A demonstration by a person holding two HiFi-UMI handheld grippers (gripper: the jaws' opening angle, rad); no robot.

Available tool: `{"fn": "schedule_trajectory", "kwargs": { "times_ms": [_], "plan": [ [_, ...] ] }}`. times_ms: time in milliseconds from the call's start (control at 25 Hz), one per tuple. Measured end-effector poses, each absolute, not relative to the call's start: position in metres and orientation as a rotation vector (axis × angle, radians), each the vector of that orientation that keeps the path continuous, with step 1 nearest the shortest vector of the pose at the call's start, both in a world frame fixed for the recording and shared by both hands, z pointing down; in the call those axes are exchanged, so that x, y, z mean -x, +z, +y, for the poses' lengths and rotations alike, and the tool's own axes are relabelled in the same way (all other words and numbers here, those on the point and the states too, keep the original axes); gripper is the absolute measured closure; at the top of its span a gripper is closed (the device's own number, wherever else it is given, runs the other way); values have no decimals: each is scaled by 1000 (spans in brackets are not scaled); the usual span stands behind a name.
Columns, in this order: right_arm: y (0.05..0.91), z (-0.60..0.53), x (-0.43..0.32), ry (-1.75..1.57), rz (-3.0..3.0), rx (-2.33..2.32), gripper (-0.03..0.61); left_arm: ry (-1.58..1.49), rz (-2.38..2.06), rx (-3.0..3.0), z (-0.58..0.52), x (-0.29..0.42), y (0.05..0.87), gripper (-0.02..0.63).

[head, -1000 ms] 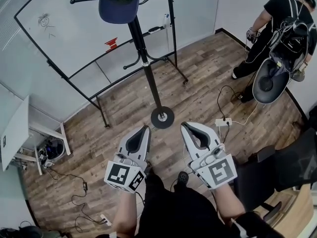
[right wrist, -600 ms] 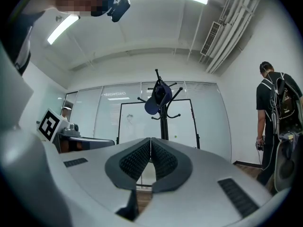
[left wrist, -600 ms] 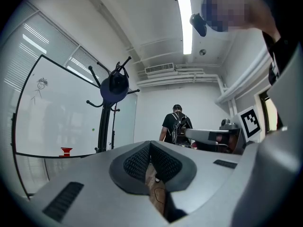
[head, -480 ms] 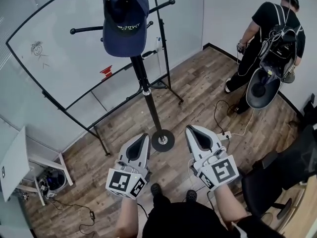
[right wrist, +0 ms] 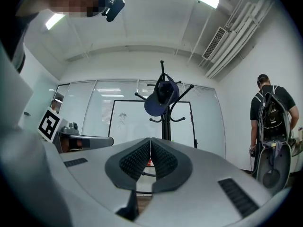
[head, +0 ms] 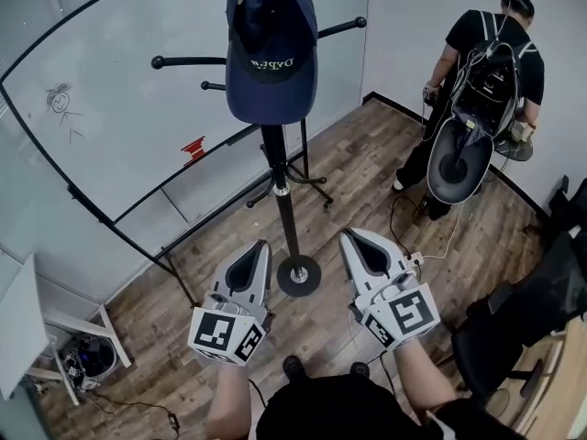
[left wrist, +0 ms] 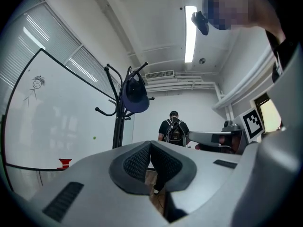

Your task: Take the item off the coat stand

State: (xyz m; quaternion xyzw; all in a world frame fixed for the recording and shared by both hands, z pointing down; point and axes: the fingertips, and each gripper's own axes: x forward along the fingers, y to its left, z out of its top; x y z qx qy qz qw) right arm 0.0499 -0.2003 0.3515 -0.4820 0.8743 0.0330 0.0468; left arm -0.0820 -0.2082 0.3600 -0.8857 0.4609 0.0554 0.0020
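A navy cap (head: 271, 49) hangs on top of the black coat stand (head: 285, 211), whose round base (head: 299, 275) rests on the wood floor. My left gripper (head: 260, 247) and right gripper (head: 349, 236) are held side by side below the cap, one on each side of the pole, well short of the cap. Both are shut with nothing between the pads. In the left gripper view the cap (left wrist: 135, 94) hangs ahead, above the left gripper (left wrist: 150, 144). In the right gripper view the cap (right wrist: 162, 98) hangs straight ahead, above the right gripper (right wrist: 151, 141).
A whiteboard (head: 110, 126) on a black rolling frame stands behind the stand. A person with a backpack (head: 479, 81) stands at the back right. A black chair (head: 537, 314) is at the right, a power strip (head: 413, 258) with cables lies beside it, and a white table (head: 20, 324) is at the left.
Both grippers have moved forward toward the coat stand and risen a little. The cap now looms larger and nearer in the head view. Both stay shut.
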Motion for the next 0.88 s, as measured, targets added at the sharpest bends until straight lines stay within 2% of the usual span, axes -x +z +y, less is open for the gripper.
{"fn": "schedule_trajectory", "kwargs": {
  "times_ms": [520, 880],
  "plan": [
    [320, -221, -16, 231, 2537, 1692, 548, 184, 1208, 2856, -239, 113, 344, 598],
    [284, -265, 4, 284, 2448, 1682, 546, 245, 1168, 2863, -249, 125, 334, 598]
  ]
}}
